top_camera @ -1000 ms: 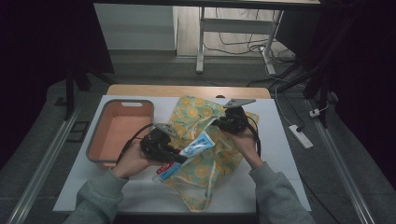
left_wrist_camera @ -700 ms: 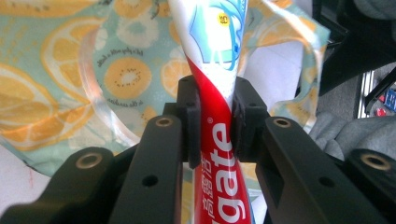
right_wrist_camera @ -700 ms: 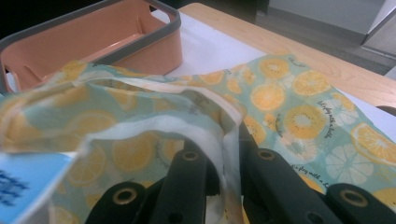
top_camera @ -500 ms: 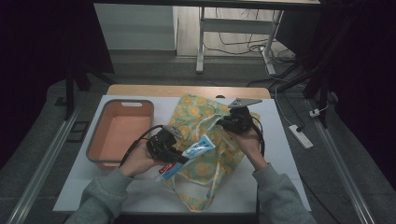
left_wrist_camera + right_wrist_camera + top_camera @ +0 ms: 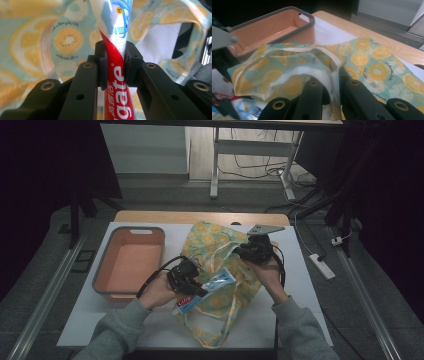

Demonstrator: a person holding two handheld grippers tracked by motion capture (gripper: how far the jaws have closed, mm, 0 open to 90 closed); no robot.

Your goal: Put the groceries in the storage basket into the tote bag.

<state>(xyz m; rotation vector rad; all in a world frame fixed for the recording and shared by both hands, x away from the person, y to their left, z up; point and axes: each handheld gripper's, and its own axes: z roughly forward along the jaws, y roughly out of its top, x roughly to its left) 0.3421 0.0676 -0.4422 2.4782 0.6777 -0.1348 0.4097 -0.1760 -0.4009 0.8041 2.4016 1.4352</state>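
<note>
My left gripper (image 5: 196,288) is shut on a red, white and blue toothpaste tube (image 5: 214,283), pinched mid-length (image 5: 115,65), with its blue end pointing into the mouth of a lemon-print cloth bag (image 5: 215,239). The tube (image 5: 117,22) rises between the jaws against the bag's fabric (image 5: 37,42). My right gripper (image 5: 246,251) is shut on the bag's rim (image 5: 332,72) and lifts it, so the mouth gapes toward the left gripper. The bag's body (image 5: 372,60) lies flat on the white table. The tube's end (image 5: 249,108) shows at the bottom left of the right gripper view.
An orange bin with a grey rim (image 5: 106,262) stands empty left of the bag, also in the right gripper view (image 5: 287,12). The bag's straps (image 5: 227,322) trail toward the table's front edge. A white power strip (image 5: 321,266) lies on the floor at the right.
My left gripper has carried the toothpaste tube rightward and slightly down, toward the bag's open mouth. The right gripper has kept still, holding the rim.
</note>
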